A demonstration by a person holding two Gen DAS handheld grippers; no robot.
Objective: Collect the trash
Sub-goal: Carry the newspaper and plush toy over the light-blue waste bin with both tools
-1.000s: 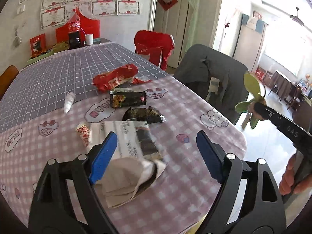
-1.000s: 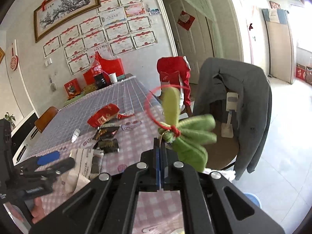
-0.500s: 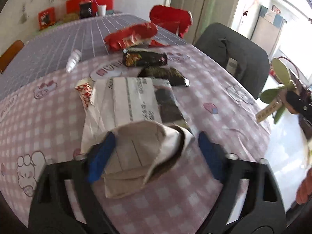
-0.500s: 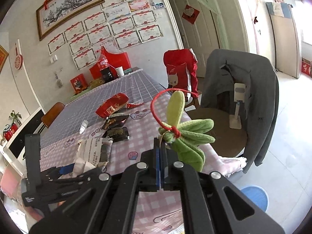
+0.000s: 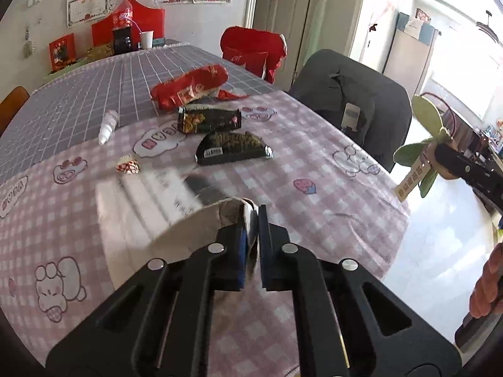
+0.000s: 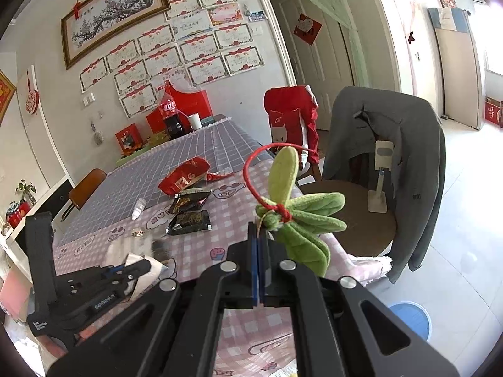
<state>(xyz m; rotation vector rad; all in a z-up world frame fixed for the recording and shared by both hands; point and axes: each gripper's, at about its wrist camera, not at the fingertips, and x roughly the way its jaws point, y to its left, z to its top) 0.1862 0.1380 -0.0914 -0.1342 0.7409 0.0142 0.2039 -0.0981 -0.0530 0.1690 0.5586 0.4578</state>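
Note:
My left gripper is shut on the near edge of a crumpled white paper bag and lifts it off the pink checked tablecloth; it also shows in the right wrist view. Beyond lie a black wrapper, a dark snack wrapper, a red snack bag, a small foil wrapper and a small white bottle. My right gripper is shut on a green plush leaf ornament with a red loop, off the table's right edge.
A chair draped with a grey jacket and a red-covered chair stand at the table's right side. A cola bottle and paper cup stand at the far end. A blue bin sits on the floor.
My left gripper has closed on the paper bag's edge and pulled it up and back. The right gripper holds the plush ornament as before, a little closer to the table.

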